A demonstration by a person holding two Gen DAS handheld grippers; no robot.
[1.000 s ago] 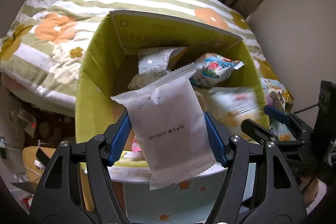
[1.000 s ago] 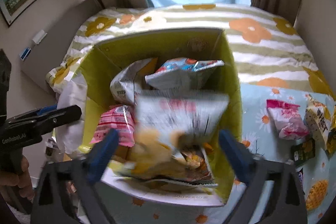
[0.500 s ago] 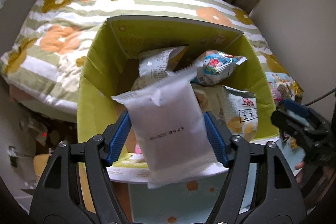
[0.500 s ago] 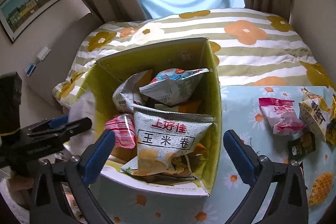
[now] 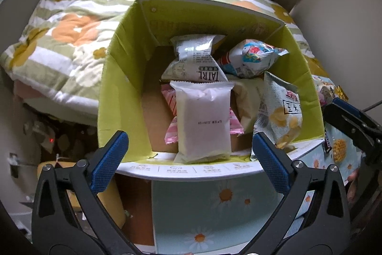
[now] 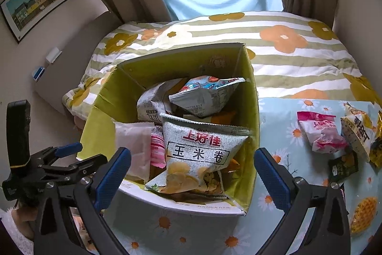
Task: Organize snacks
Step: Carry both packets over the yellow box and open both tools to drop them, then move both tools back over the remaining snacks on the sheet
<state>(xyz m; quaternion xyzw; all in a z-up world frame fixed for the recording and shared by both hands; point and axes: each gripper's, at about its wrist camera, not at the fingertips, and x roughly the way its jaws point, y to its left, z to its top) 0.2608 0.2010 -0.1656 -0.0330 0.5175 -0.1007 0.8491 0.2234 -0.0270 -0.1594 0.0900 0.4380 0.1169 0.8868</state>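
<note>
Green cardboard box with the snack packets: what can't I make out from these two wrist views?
- Floor of the green cardboard box: both views, buried under packets.
- Pink striped packet: left wrist view, mostly behind the white translucent pouch.
- Small dark green packet on the daisy tablecloth: right wrist view, print too small.
- Yellow waffle-print packet: cut off by the lens edge.

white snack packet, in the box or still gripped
In the box: the white packet rests inside, clear of the left gripper pads.
</note>
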